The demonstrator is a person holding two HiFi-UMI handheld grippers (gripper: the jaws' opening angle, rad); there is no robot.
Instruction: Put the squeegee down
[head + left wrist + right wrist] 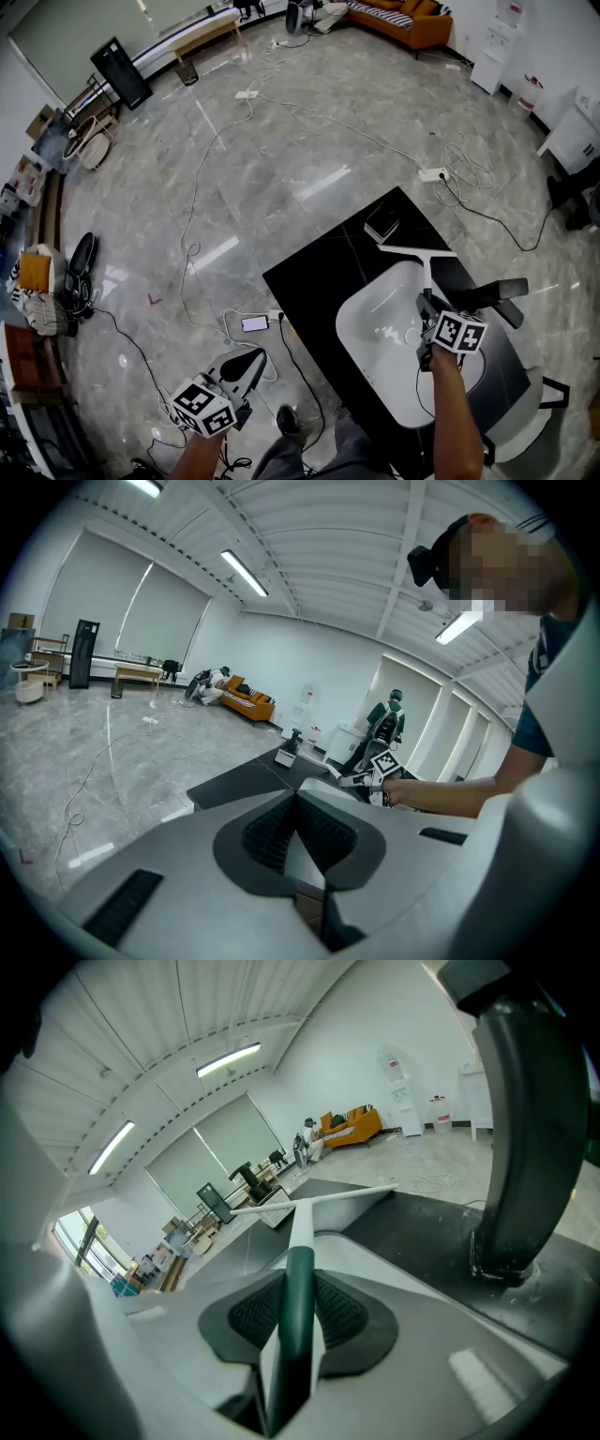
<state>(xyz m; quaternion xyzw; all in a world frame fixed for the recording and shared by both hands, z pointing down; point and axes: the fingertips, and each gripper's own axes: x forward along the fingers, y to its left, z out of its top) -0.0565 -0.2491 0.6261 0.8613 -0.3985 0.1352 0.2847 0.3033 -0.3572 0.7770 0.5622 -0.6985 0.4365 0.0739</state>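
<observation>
Your R tool point(427, 305): pinches squeegee point(424, 258) handle, above sink point(370, 328).
Squeegee: sticks straight out from tool, blade by sink's far rim.
Your L tool point(242, 367): closed, empty, well left of sink.

The head view looks steeply down from above onto a glossy black counter point(309, 281) holding a white oval basin point(375, 323), with grey marble floor point(234, 169) all round. The left gripper view sits low beside the counter's left edge and faces across it toward the right gripper point(349, 780). The right gripper view rides close over the basin, facing the counter's far edge. All three views catch the distant orange sofa point(398, 21).
</observation>
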